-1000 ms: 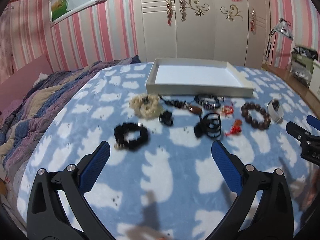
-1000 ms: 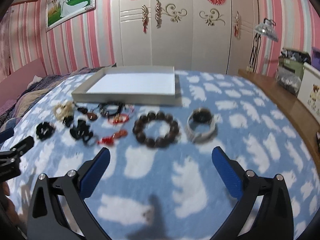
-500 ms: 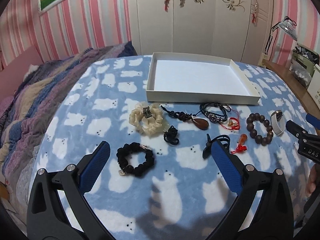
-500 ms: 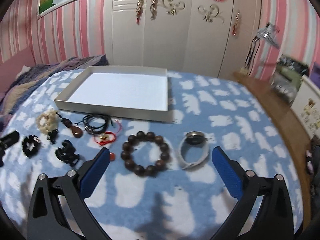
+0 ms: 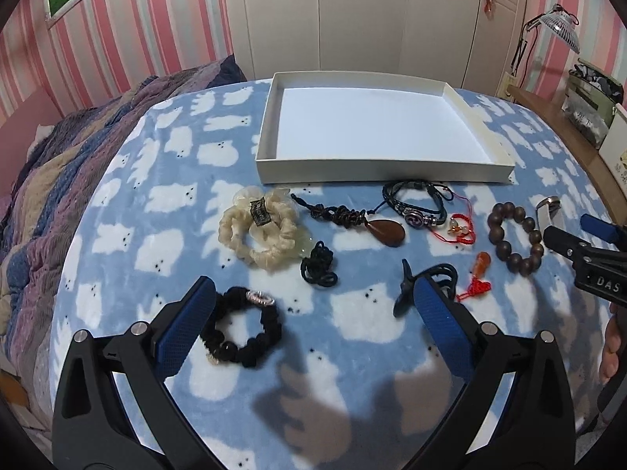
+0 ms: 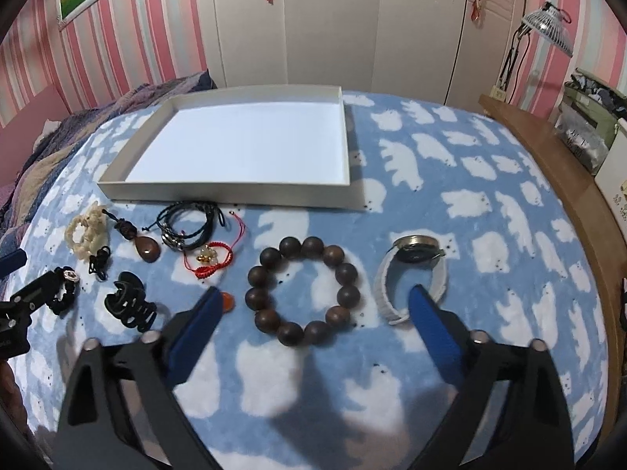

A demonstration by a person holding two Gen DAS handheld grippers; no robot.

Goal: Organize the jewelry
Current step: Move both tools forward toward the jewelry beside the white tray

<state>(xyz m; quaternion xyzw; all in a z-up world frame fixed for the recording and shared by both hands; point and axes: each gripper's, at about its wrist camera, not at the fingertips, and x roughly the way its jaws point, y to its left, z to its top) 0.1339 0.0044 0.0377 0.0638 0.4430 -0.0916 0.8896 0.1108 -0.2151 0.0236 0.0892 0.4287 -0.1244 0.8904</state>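
Observation:
Several jewelry pieces lie on a blue blanket in front of an empty white tray [image 5: 270, 149] [image 6: 156, 125]. My left gripper [image 5: 313, 293] is open and empty, above a black scrunchie [image 5: 243, 329] by its left finger and a black hair claw [image 5: 407, 286] by its right finger. A cream scrunchie [image 5: 258, 231], a brown pendant [image 5: 386, 231] and a red cord bracelet [image 5: 456, 231] lie beyond. My right gripper [image 6: 313, 293] is open and empty, over a brown bead bracelet [image 6: 301, 286]. A white-strap watch [image 6: 411, 270] lies by its right finger.
A striped quilt [image 5: 58, 180] covers the bed's left side. A wooden desk [image 6: 548, 156] with a lamp [image 6: 544, 27] and boxes stands at the right. White wardrobe doors [image 6: 352, 19] stand behind the bed.
Both grippers have moved forward and tilted down toward the jewelry. The pieces now sit closer between the fingers. Nothing was taken hold of.

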